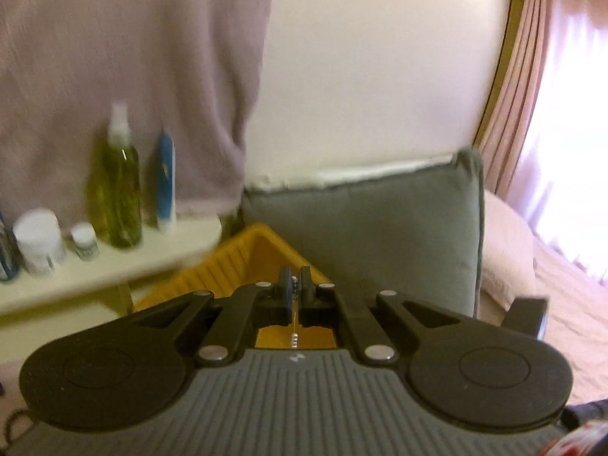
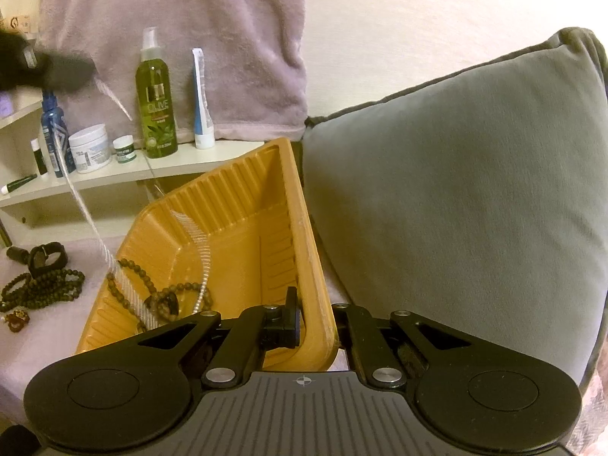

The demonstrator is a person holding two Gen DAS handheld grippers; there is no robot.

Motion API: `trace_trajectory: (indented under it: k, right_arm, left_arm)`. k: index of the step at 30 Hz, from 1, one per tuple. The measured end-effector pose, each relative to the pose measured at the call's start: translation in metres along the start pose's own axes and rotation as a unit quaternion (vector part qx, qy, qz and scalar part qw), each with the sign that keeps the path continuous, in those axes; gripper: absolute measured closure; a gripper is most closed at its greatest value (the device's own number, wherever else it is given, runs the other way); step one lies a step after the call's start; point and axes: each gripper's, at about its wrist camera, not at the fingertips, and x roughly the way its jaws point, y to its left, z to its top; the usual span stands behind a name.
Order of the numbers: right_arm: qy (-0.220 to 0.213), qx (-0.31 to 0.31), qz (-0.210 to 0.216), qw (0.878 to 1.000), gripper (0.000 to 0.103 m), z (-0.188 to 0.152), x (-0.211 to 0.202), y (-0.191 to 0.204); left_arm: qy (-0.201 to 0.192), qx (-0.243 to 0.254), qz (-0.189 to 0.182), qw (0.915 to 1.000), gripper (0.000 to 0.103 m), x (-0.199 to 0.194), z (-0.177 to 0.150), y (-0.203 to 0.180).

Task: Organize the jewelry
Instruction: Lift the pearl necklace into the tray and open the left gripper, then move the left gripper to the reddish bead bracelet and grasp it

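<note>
Lowering the chain (image 2: 81, 205) into the tray (image 2: 243, 205) is the step in hand, by my read. To do it well: feed it down slowly so it coils in one spot w/o tangling in the beads (image 2: 178, 288) already inside, and keep the tray steady & tilted so nothing slides out over the low edge. Don't let go until most of the chain rests on the tray floor; a drop from height could whip it out.

Left gripper (image 1: 294, 285): fingers nearly together, pinching a thin strand w/ small silver beads between the pads; a bit dangles below, over the tray's orange floor. In the right view it's the dark blurred shape top left (image 2: 45, 68), high above the tray, chain running from it down to the tray's near-left edge and trailing across the inside. Blur suggests it's moving, direction unclear.

Right gripper (image 2: 317, 315): clamped on the tray's right wall, one finger inside, the other outside & mostly hidden. It points fwd, low, holding the tray tipped up against the grey cushion (image 2: 456, 190).

More jewelry waits outside: dark bead strands (image 2: 41, 285) & a small amber piece (image 2: 17, 319) on the cloth left of the tray, well apart from both grippers.
</note>
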Motion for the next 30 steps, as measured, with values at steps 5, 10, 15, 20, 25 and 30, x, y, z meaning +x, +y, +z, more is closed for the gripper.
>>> trace_trajectory:
  k: [5, 10, 15, 20, 25, 30]
  right_arm:
    - [0.001, 0.003, 0.001, 1.000, 0.098, 0.000, 0.000, -0.001]
    - [0.001, 0.005, 0.001, 1.000, 0.098, 0.000, 0.001, -0.002]
    - [0.001, 0.004, 0.001, 1.000, 0.098, -0.001, 0.001, -0.002]
    - [0.002, 0.003, 0.001, 1.000, 0.098, -0.001, 0.002, -0.002]
    - [0.003, 0.003, 0.001, 1.000, 0.098, -0.003, 0.002, -0.004]
    - [0.003, 0.000, 0.002, 1.000, 0.098, -0.002, 0.002, -0.004]
  left_arm:
    - [0.039, -0.002, 0.009, 0.9992, 0.093, 0.021, -0.020, 0.004]
    - [0.039, -0.012, 0.027, 0.9988, 0.085, 0.019, -0.025, 0.018]
    - [0.025, -0.023, 0.065, 0.9973, 0.083, 0.000, -0.026, 0.036]
    - [0.009, -0.026, 0.120, 0.9924, 0.077, -0.021, -0.035, 0.053]
    - [0.000, -0.048, 0.170, 0.9843, 0.076, -0.043, -0.049, 0.074]
    - [-0.010, -0.082, 0.220, 0.9719, 0.073, -0.068, -0.068, 0.099]
